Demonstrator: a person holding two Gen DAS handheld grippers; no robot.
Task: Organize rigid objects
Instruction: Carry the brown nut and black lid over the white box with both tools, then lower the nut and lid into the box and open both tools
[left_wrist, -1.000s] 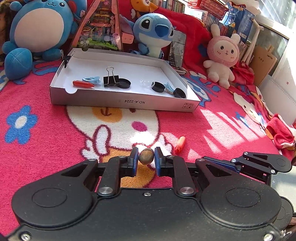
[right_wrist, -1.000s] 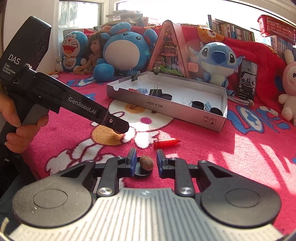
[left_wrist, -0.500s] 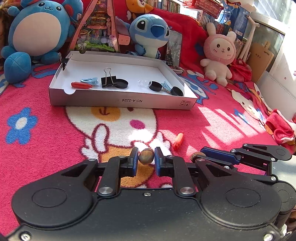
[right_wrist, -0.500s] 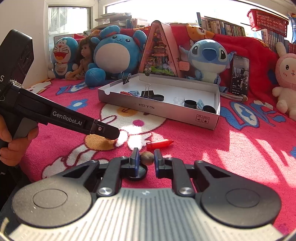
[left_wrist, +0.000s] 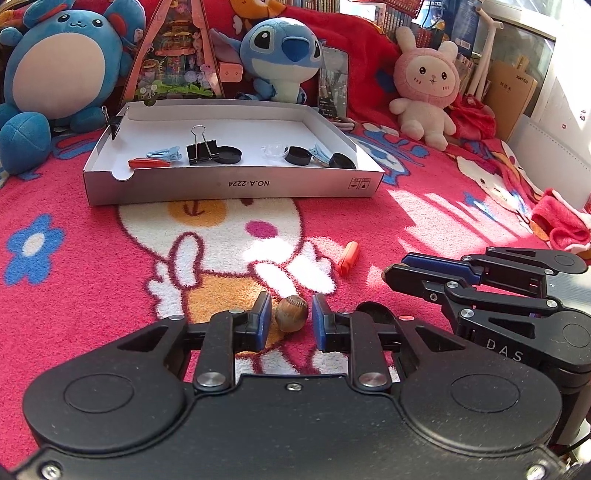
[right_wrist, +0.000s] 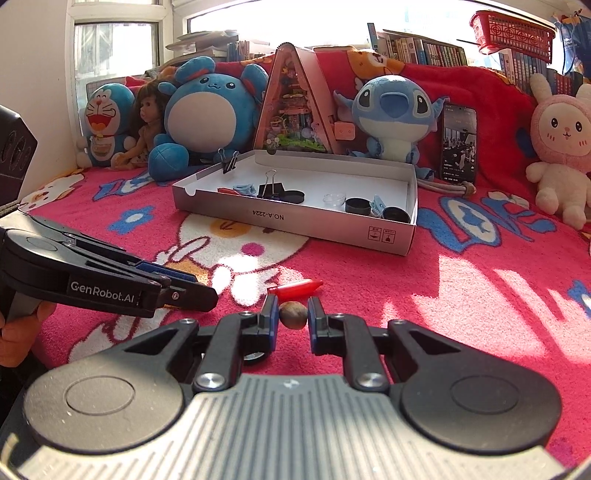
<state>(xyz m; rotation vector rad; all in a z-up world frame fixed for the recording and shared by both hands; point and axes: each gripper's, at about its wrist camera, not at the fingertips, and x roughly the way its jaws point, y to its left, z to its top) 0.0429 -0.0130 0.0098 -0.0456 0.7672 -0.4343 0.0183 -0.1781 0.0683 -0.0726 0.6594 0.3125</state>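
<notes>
My left gripper (left_wrist: 290, 314) is shut on a brown striped nut (left_wrist: 291, 314) just above the pink blanket. In the right wrist view the same gripper (right_wrist: 212, 295) comes in from the left, and its nut is hidden. My right gripper (right_wrist: 293, 314) is shut on a second brown nut (right_wrist: 293, 314), and shows side-on in the left wrist view (left_wrist: 391, 271). A black round cap (right_wrist: 255, 355) lies under its left finger. An orange-red plastic piece (right_wrist: 295, 288) (left_wrist: 348, 257) lies on the blanket just beyond both grippers.
A white cardboard tray (left_wrist: 229, 184) (right_wrist: 295, 221) stands farther back, holding a black binder clip (left_wrist: 201, 149), black caps, blue clips, a clear lid and a red piece. Plush toys (left_wrist: 280, 55) and a triangular toy house line the back. A hand (right_wrist: 14, 332) grips the left tool.
The right gripper's jaws closed onto its nut, lifting it off the black cap. In the left wrist view the right gripper reached further in from the right. The left nut stayed gripped.
</notes>
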